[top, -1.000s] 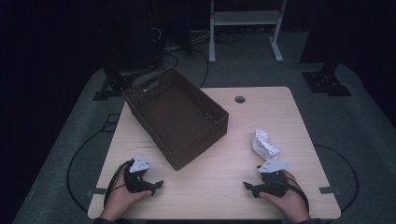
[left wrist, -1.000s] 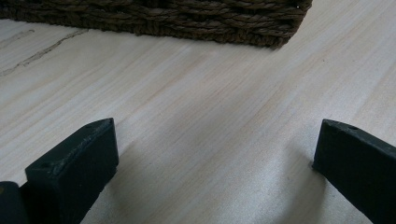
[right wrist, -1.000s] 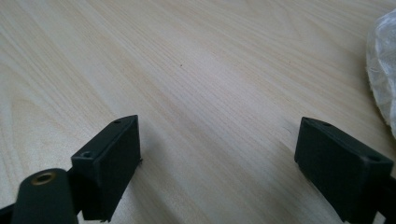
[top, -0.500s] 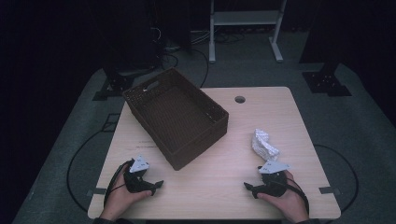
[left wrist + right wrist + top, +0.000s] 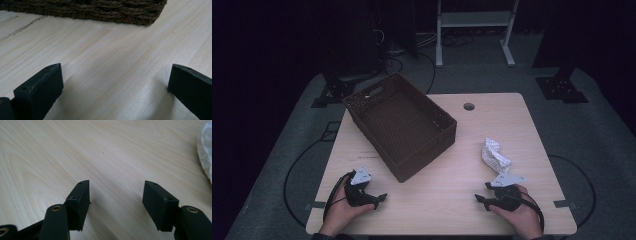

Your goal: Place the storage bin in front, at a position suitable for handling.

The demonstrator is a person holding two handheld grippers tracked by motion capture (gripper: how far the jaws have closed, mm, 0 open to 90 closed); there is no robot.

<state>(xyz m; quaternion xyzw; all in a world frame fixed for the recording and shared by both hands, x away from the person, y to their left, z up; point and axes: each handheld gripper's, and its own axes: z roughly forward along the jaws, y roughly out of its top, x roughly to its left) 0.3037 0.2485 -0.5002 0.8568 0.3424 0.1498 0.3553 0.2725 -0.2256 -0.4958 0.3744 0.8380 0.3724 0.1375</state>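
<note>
A dark brown woven basket [image 5: 427, 152] stands empty and askew on the left half of the pale wooden table [image 5: 447, 210]. A crumpled white wad [image 5: 494, 156] lies on the right half. My left gripper [image 5: 381, 198] rests on the table near the front edge, just short of the basket's near corner, jaws wide apart over bare wood [image 5: 115, 75], with the basket wall [image 5: 100, 10] ahead. My right gripper [image 5: 480, 199] rests in front of the wad and points left. Its jaws [image 5: 116, 192] have just been closing with nothing between them, and the wad [image 5: 206, 152] lies off to their right.
A round cable hole [image 5: 469, 106] sits near the table's far edge. A white metal stand [image 5: 474, 20] and dark equipment with cables stand on the floor beyond. The strip of table between the two hands is bare wood.
</note>
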